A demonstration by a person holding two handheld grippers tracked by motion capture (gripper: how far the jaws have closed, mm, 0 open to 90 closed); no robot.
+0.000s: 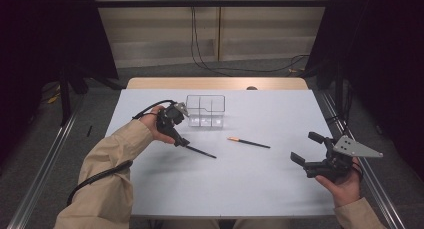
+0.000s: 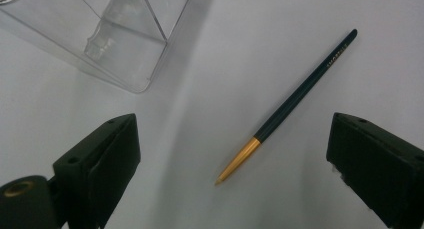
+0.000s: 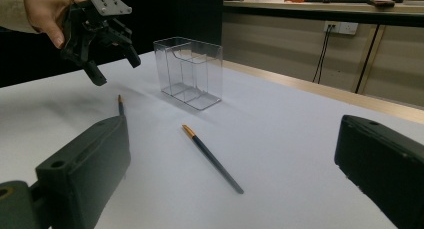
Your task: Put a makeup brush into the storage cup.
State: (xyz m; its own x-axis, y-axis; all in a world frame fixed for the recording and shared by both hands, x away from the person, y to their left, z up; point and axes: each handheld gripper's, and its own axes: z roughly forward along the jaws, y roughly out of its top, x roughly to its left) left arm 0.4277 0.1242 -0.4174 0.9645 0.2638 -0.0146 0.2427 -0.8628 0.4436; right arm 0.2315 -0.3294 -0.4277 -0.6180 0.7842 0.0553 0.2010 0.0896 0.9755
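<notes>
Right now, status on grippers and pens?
Left gripper open, hovering over one pen. Right gripper open, empty. Second pen lies apart. Clear organizer upright, nothing blocking.

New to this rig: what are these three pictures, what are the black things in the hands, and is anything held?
A person at a white table holds a two-jaw tool in each hand. One picture looks down from above; the other two come from cameras riding on each tool, its black jaws at the bottom. On the table are a clear divided box and two slim dark sticks with gold tips: the left stick by the left tool, the middle stick mid-table. The right tool sits aside. Both tools are open; nothing is held.
</notes>
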